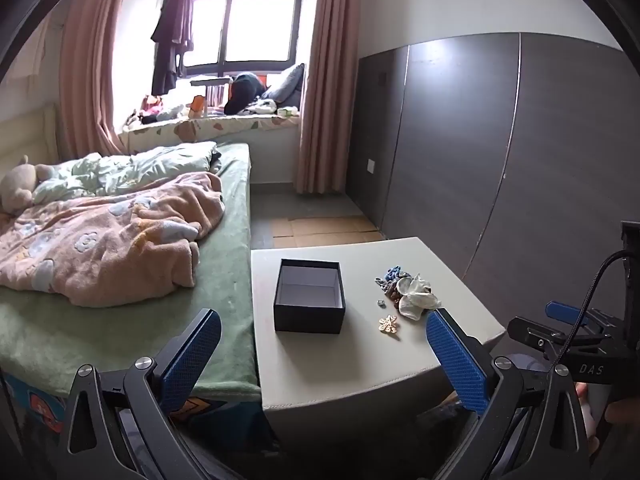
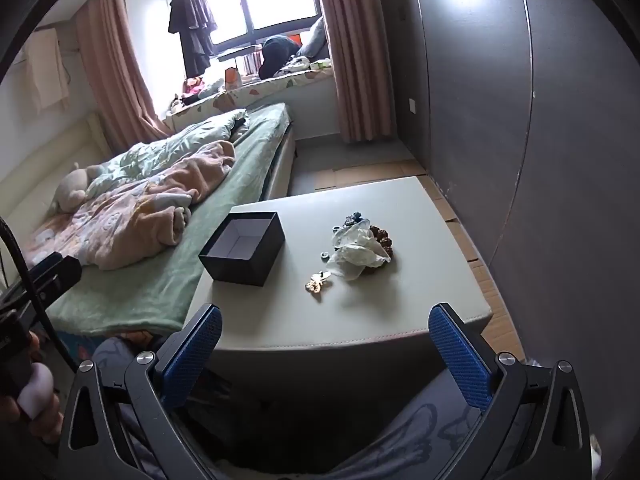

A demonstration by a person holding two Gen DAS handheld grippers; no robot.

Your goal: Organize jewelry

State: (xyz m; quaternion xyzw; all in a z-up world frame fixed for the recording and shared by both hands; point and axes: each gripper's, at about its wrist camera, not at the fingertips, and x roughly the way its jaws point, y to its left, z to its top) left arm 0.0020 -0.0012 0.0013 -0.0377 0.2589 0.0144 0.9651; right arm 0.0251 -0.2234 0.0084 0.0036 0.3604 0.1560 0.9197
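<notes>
Several bits of jewelry are sitting loose on the pale surface [image 2: 400, 208]: a gold flower-shaped brooch [image 2: 317, 282] nearest the front edge, a tiny ring-like piece [image 2: 324, 255] just behind it, and a little heap of beaded pieces [image 2: 382, 236] further back with a crumpled clear bag [image 2: 358, 254] lying on top of it. To the left of all that, well apart from the pile, is an open black box [image 2: 242, 254], and it looks empty inside.

So I'd say nothing has been sorted yet, this is the very start. Both tools are hanging back off the near edge: the left hand-held gripper [image 1: 324, 344] and the right hand-held gripper [image 2: 324, 340] each have their blue fingers spread wide with nothing between them.

Next move is probably the right one going for the gold brooch since it's closest and on its own. It's flat and thin though, so the fingers would need to come down low and pinch it by the edges, then carry it left into the box. The bag likely has to come off the heap before the beaded stuff can be reached.

The bed [image 2: 240, 152] runs along the left, not involved.
</notes>
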